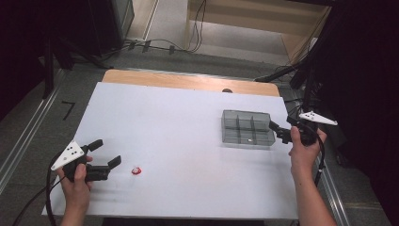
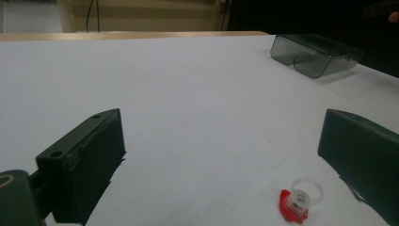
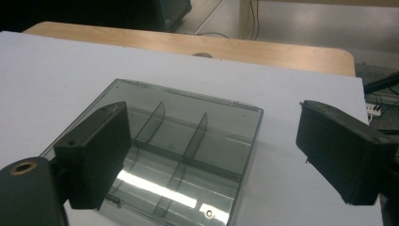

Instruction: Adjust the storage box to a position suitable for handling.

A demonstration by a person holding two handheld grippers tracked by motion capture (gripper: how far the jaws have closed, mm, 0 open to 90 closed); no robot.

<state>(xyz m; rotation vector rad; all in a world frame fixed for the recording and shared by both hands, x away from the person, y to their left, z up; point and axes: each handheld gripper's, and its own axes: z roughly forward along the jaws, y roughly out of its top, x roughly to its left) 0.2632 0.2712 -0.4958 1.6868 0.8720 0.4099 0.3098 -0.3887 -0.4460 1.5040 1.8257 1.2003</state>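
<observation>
Black jaws of the left tool point(image 2: 221, 165) stand wide apart and empty, low over the white table point(image 1: 179, 117), with a small red-and-clear part point(image 2: 296, 205) lying on the sheet just inside the right-hand jaw, not touched by either. From the high view the same part point(image 1: 136, 170) sits just beyond the left tool point(image 1: 104, 154), near the front edge of the table. At the far right, the right tool point(image 1: 277, 131) is also wide apart and holds nothing; its jaws straddle the near end of the smoky compartment box point(image 3: 188, 155), whose clear lid looks shut, though contact with the box cannot be confirmed. Judgement: the work stands at the approach stage, one tool lining up on the small part and the other steadying or about to open the box point(image 1: 248, 127). Next move for the left tool calls for a short advance and a careful close on a small, light piece likely to skid. Open sheet between part and box is ample; the box lies near the right edge, leaving little margin there
</observation>
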